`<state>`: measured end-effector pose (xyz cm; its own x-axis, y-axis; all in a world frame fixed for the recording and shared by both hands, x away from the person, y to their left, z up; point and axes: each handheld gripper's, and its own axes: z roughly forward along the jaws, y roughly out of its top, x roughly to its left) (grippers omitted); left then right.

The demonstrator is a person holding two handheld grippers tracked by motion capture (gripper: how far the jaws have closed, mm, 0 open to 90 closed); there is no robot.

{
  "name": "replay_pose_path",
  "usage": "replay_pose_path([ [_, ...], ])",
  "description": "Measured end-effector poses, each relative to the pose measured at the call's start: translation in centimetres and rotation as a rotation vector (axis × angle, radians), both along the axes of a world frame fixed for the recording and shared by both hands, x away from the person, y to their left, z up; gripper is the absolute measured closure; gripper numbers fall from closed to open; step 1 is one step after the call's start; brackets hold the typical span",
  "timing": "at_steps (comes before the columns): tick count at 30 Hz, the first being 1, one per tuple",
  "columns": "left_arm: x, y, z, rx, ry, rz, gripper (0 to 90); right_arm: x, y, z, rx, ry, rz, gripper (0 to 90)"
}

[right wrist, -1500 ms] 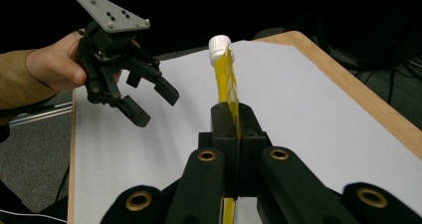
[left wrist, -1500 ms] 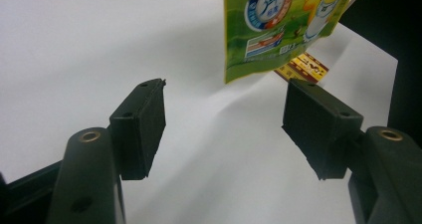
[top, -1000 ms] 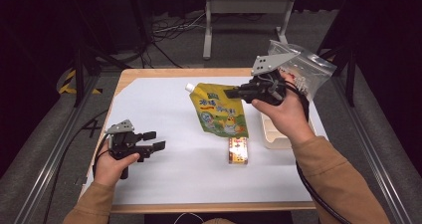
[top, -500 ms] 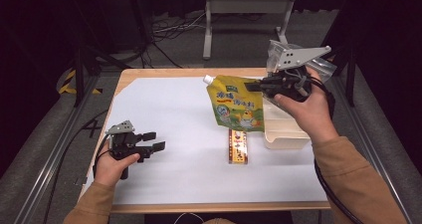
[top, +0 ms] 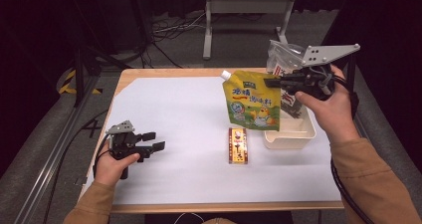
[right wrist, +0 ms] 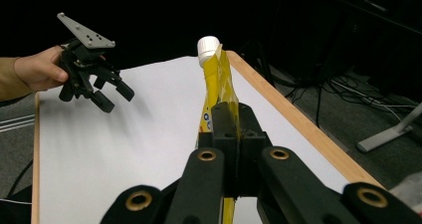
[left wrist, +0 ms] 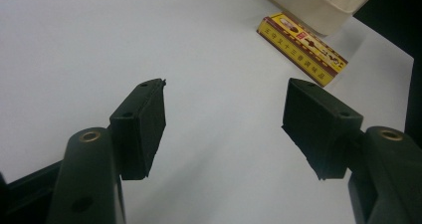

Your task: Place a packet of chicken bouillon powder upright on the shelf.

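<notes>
Yellow pouch [top: 251, 101] hangs in the air above the table [top: 164, 104], just over the near-left rim of the cream tub [top: 291, 138] — white cap [top: 226, 74] at its upper-left corner, body drooping below the grip. Right gripper [top: 272, 82] is clenched on its upper right edge; in the right gripper view the jaws stand pressed together on the thin seam of the pouch [right wrist: 219, 89], cap [right wrist: 208, 45] beyond them.

Handling, as judged: soft film with liquid inside, so likely bottom-heavy and prone to swing; the flat sealed edge is the stiffest hold, the belly would squash and slip. Grip looks sound.

A clear bag [top: 284, 59] stands in the tub behind the pouch. A small yellow-red box [top: 238, 145] lies flat on the table just left of the tub, apart from it.

Left gripper [top: 153, 140] sits low near the left edge — jaws parted, nothing between them.
</notes>
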<state>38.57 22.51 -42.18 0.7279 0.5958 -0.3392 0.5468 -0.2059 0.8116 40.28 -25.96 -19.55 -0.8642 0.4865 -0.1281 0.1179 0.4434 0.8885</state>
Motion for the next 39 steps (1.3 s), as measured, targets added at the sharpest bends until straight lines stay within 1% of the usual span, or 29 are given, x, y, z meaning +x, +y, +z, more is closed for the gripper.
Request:
replay_pose_path([
  [4,0.0,0.0,-0.1,0.001,0.007,-0.009,33.8,-0.2,-0.9,0.3,0.005,-0.013,-0.017,90.0],
  [8,0.1,0.0,-0.1,0.005,0.004,-0.008,33.8,-0.2,-2.0,0.6,0.014,-0.022,-0.033,90.0],
  [13,0.1,0.0,-0.2,0.007,0.004,-0.004,33.8,-0.2,-3.2,0.6,0.012,-0.025,-0.05,90.0],
  [17,0.1,-0.1,-0.2,0.006,0.013,-0.007,33.8,-0.4,-4.2,0.6,0.008,-0.027,-0.066,90.0],
  [22,0.1,-0.1,-0.3,0.008,0.016,-0.008,33.8,-0.5,-5.0,0.4,0.006,-0.022,-0.082,90.0],
  [24,0.1,-0.1,-0.3,0.01,0.013,-0.008,33.8,-0.5,-5.5,0.2,-0.003,-0.02,-0.089,90.0],
  [28,0.1,-0.1,-0.3,0.008,0.019,-0.008,33.8,-0.5,-6.2,0.0,-0.015,-0.022,-0.095,90.0],
  [31,0.1,-0.1,-0.3,0.012,0.014,-0.012,33.8,-0.5,-6.4,-0.1,-0.018,-0.023,-0.1,90.0],
  [33,0.1,-0.2,-0.3,0.007,0.02,-0.008,33.8,-0.4,-6.8,-0.3,-0.024,-0.022,-0.105,90.0],
  [38,0.1,-0.2,-0.3,0.011,0.017,-0.009,33.8,-0.1,-7.5,-0.6,-0.051,-0.027,-0.112,90.0],
  [39,0.1,-0.2,-0.3,0.013,0.017,-0.009,33.9,0.0,-7.6,-0.7,-0.058,-0.034,-0.109,90.0],
])
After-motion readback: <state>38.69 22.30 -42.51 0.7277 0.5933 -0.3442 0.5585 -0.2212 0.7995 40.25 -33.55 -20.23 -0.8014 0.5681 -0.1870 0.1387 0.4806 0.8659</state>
